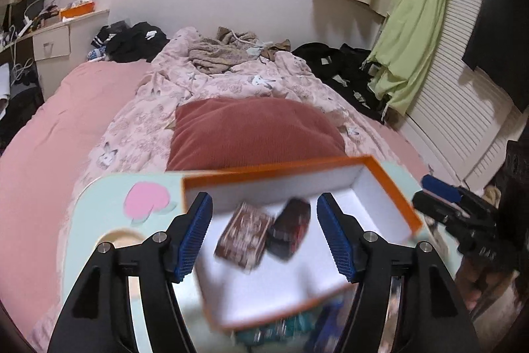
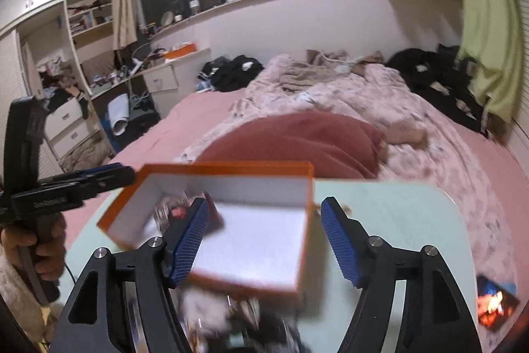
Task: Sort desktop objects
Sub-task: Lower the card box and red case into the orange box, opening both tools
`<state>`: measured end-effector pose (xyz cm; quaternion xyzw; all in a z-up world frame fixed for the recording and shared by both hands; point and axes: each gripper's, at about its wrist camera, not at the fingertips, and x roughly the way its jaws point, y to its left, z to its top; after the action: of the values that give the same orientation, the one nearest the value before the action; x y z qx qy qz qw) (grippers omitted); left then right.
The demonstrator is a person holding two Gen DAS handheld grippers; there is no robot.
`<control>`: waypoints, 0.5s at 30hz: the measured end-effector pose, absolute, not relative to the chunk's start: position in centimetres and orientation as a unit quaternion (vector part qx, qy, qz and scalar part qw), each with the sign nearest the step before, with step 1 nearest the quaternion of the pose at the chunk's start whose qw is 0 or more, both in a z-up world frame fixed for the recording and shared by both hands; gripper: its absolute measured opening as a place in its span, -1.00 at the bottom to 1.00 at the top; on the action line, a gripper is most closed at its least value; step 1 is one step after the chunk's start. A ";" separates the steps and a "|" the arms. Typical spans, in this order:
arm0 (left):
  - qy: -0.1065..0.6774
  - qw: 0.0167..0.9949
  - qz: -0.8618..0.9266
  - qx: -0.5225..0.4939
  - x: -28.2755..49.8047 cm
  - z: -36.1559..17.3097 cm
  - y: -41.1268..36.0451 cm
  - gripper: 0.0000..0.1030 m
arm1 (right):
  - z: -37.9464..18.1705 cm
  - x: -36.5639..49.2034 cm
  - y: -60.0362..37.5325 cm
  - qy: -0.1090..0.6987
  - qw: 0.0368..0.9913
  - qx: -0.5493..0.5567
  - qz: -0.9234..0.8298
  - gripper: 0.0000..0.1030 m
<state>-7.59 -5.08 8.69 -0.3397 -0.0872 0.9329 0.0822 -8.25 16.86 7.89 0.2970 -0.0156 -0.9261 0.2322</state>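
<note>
An orange box [image 1: 393, 187] with a white inside stands on a pale green table [image 1: 99, 204]; it also shows in the right wrist view [image 2: 231, 169]. Inside lie a brown patterned pack [image 1: 243, 234] and a dark pack [image 1: 291, 229]. My left gripper [image 1: 264, 237] is open above the box, empty. My right gripper [image 2: 264, 240] is open over the box's right part, empty. Blurred small items [image 1: 291, 330] lie in front of the box. A dark card with an orange picture [image 2: 496, 306] lies at the table's right edge.
The table [image 2: 396, 214] stands on a bed with a pink sheet [image 1: 49, 138], a red cushion [image 1: 254, 131] and a crumpled quilt [image 1: 231, 78]. Black clothes [image 1: 340, 68] lie at the far side. A cluttered desk [image 2: 99, 81] stands left.
</note>
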 end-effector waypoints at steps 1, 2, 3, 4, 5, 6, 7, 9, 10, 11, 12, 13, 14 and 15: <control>-0.083 0.084 0.933 -0.340 -6.4 8.6 -5.1 0.28 | 7.7 -7.3 17.3 -0.015 0.226 0.299 -0.927 0.45; -0.082 0.087 0.932 -0.341 -5.7 8.5 -5.2 0.28 | 7.5 -6.2 17.7 -0.014 0.219 0.302 -0.928 0.48; -0.082 0.088 0.931 -0.344 -4.7 8.4 -5.1 0.29 | 7.2 -5.3 18.1 -0.013 0.213 0.306 -0.928 0.49; -0.086 0.090 0.928 -0.350 -3.4 8.0 -5.1 0.29 | 6.9 -4.3 18.4 -0.013 0.209 0.310 -0.927 0.49; -0.088 0.091 0.926 -0.355 -2.9 7.8 -5.1 0.29 | 6.4 -3.1 18.7 -0.014 0.206 0.316 -0.926 0.50; -0.092 0.092 0.923 -0.362 -2.1 7.4 -5.1 0.29 | 6.0 -2.4 18.9 -0.014 0.203 0.322 -0.925 0.53; -0.095 0.091 0.919 -0.372 -1.2 6.9 -5.0 0.30 | 5.5 -1.6 19.1 -0.013 0.197 0.329 -0.923 0.54; -0.091 0.085 0.910 -0.396 0.1 5.6 -4.5 0.30 | 4.3 -0.1 19.4 -0.012 0.183 0.342 -0.922 0.54; -0.085 0.081 0.907 -0.405 0.6 5.0 -4.3 0.30 | 3.8 0.5 19.5 -0.010 0.175 0.349 -0.921 0.54; -0.078 0.076 0.904 -0.413 1.0 4.3 -4.1 0.30 | 3.2 1.0 19.7 -0.009 0.167 0.356 -0.919 0.54; -0.063 0.068 0.899 -0.427 1.5 3.3 -3.6 0.30 | 2.6 1.4 20.0 -0.012 0.159 0.365 -0.917 0.54; -0.053 0.060 0.893 -0.442 1.7 2.5 -3.3 0.30 | 2.1 1.7 20.2 -0.015 0.157 0.371 -0.915 0.54; -0.047 0.055 0.887 -0.456 1.5 1.9 -3.0 0.30 | 1.4 1.9 20.4 -0.018 0.152 0.383 -0.911 0.57; -0.021 0.046 0.888 -0.457 1.7 1.4 -2.3 0.43 | 0.9 1.9 20.5 -0.016 0.147 0.392 -0.908 0.58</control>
<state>1.68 -2.32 1.42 -0.4572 -0.0209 0.8880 0.0455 1.93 20.54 0.90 0.3917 -0.0164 -0.9082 0.1467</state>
